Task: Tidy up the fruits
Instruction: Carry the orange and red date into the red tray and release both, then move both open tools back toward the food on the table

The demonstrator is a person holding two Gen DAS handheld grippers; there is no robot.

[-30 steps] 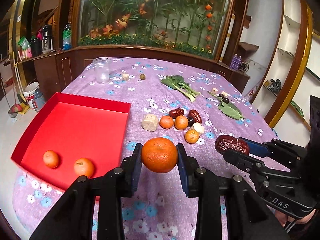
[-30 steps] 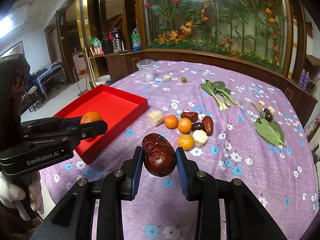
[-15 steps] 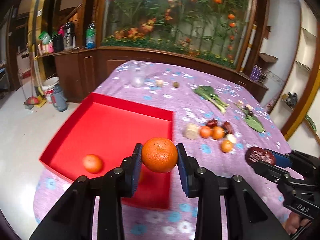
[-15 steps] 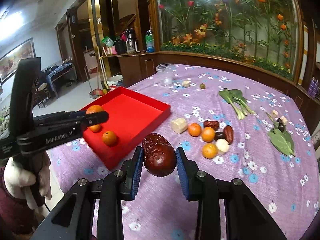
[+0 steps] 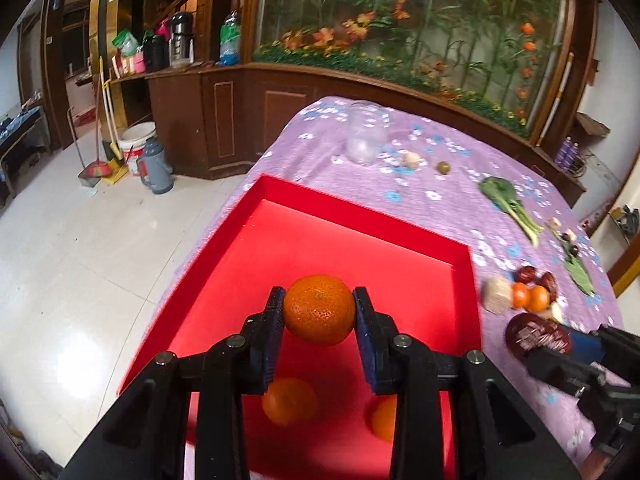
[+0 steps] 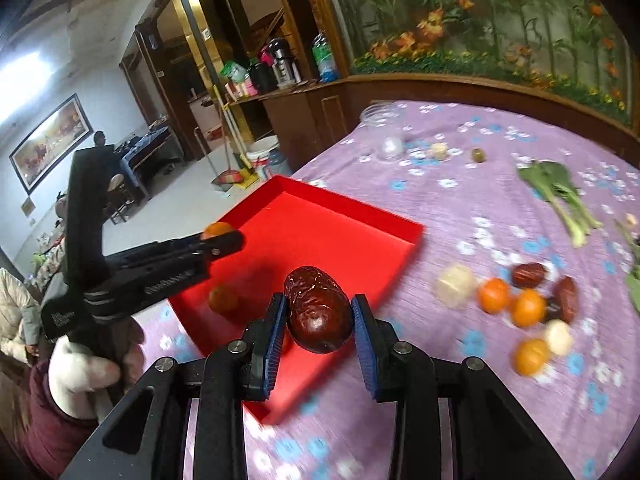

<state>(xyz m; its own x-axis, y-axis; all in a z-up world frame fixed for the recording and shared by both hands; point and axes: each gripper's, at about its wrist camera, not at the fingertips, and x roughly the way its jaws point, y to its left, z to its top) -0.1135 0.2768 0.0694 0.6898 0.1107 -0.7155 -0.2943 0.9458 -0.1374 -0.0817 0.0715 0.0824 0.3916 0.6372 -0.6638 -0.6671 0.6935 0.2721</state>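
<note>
Fruit is now carried over the red tray (image 5: 360, 216): the mandarin (image 5: 319, 309), earlier above the cloth, is clamped in the left gripper (image 5: 319, 320) above two mandarins already inside. The date (image 6: 318, 307) is pinched by the right gripper (image 6: 319, 322), with loose fruit at 3 o'clock, so release seems near.

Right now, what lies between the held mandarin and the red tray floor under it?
Only air: in the left wrist view the mandarin, clamped in the left gripper, hangs above the red tray, two loose mandarins lying nearer the camera.
</note>
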